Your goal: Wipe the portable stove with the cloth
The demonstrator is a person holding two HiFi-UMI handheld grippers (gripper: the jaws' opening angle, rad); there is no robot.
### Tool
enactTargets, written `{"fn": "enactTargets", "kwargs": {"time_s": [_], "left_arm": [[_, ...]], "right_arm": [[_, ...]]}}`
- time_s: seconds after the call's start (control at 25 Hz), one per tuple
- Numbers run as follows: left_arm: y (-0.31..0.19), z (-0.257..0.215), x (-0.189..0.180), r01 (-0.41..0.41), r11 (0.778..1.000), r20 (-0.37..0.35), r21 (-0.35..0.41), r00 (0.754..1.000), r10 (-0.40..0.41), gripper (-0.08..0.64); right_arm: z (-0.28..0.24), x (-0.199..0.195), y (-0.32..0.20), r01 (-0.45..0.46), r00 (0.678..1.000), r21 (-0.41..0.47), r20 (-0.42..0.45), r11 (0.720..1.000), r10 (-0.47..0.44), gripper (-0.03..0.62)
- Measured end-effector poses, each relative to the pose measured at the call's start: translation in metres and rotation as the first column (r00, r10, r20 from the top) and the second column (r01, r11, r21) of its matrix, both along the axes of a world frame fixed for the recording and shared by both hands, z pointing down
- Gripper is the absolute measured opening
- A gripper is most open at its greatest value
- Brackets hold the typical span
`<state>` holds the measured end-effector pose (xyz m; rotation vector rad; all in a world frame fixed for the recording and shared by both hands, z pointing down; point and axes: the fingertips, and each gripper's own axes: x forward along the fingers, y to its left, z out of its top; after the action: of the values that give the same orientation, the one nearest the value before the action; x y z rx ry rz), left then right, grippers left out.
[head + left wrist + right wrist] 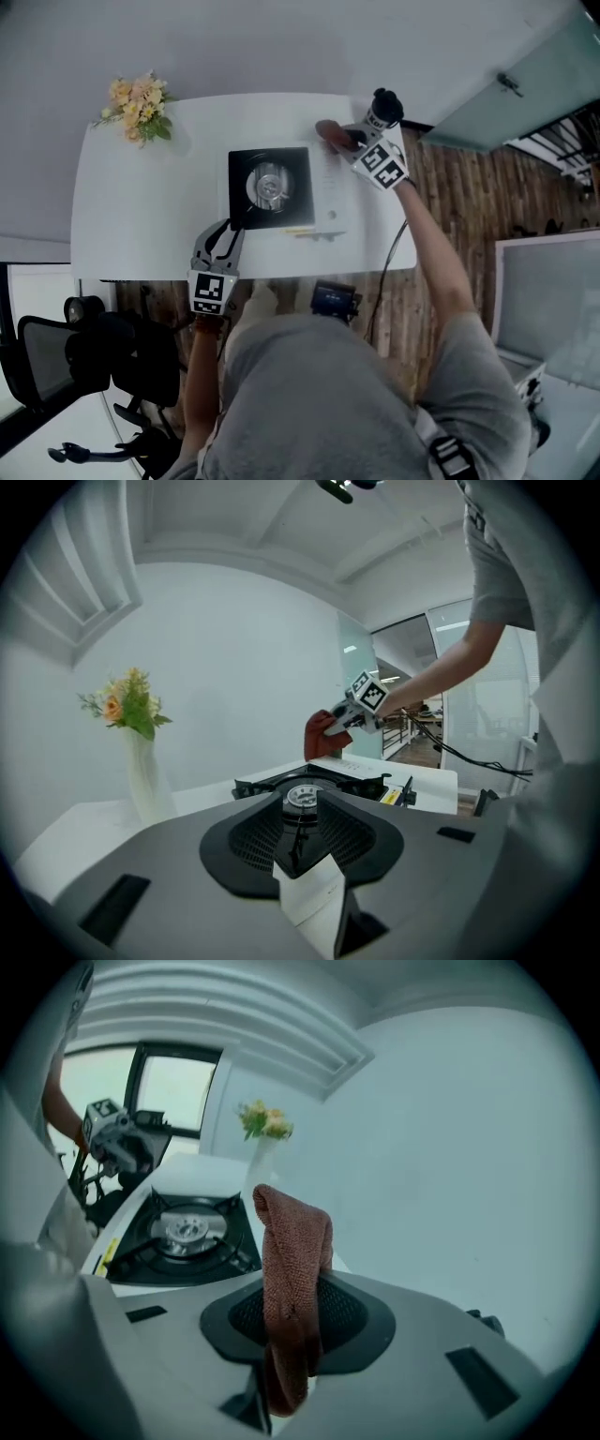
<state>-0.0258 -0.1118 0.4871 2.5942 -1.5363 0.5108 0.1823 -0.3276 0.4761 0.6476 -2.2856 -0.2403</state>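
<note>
So the brown-red cloth [330, 134] is held bunched in the right gripper [352, 141], jaws clamped tight on it, with a fold sticking out past the tips and the rest hanging down. It's parked right at the far-right corner of the portable stove [281, 187], over the white control side. Whether it's actually touching the top can't be told from any view. No wiping contact can be made out yet, so the job looks like it's only about to start. The left gripper [232, 227] is set at the stove's near-left corner with its jaws drawn together there, and it looks like the edge is pinched to keep the stove from sliding, though that part is a guess. The key bit is that the stove lies toward the person and to the left of the cloth. Its long side runs left to right across the white table [131, 216], so a sweep would probably be pulled inward and leftward from that far-right corner. The flower vase [139, 105] sits well off the stove's far-left corner, so it shouldn't get bumped.
</note>
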Motion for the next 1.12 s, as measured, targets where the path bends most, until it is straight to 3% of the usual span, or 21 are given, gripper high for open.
{"fn": "enactTargets", "kwargs": {"time_s": [0.08, 0.2, 0.32, 0.44, 0.56, 0.76, 0.92, 1.12], "left_arm": [[-0.005, 0.008, -0.001, -0.073, 0.997, 0.030, -0.006, 0.997, 0.073, 0.138], [-0.012, 0.020, -0.003, -0.177, 0.984, 0.060, -0.034, 0.982, 0.179, 0.138], [-0.015, 0.029, 0.000, -0.267, 0.962, 0.034, -0.066, 0.962, 0.269, 0.132], [-0.014, 0.035, 0.005, -0.332, 0.940, 0.014, -0.080, 0.942, 0.334, 0.127], [-0.012, 0.044, 0.013, -0.381, 0.919, 0.019, -0.101, 0.923, 0.385, 0.127], [-0.014, 0.055, 0.016, -0.373, 0.921, 0.047, -0.114, 0.924, 0.380, 0.129], [-0.020, 0.058, 0.015, -0.355, 0.925, 0.025, -0.134, 0.932, 0.361, 0.064], [-0.021, 0.064, 0.013, -0.325, 0.934, 0.075, -0.145, 0.938, 0.338, 0.067]], "right_arm": [[0.026, -0.007, 0.000, 0.028, 0.993, -0.034, -0.117, 0.999, -0.032, 0.094], [0.053, -0.010, 0.000, -0.009, 0.981, -0.106, -0.192, 0.994, -0.012, 0.091], [0.071, -0.010, 0.006, -0.052, 0.977, -0.167, -0.213, 0.985, 0.015, 0.091], [0.074, -0.011, 0.007, -0.113, 0.982, -0.231, -0.173, 0.966, 0.074, 0.090], [0.076, -0.014, 0.011, -0.121, 0.975, -0.241, -0.211, 0.963, 0.070, 0.087], [0.083, -0.011, 0.020, -0.134, 0.942, -0.225, -0.333, 0.965, 0.053, 0.085], [0.077, -0.010, 0.025, -0.140, 0.945, -0.235, -0.321, 0.962, 0.059, 0.084], [0.076, -0.013, 0.043, -0.118, 0.953, -0.247, -0.300, 0.962, 0.040, 0.084]]}}
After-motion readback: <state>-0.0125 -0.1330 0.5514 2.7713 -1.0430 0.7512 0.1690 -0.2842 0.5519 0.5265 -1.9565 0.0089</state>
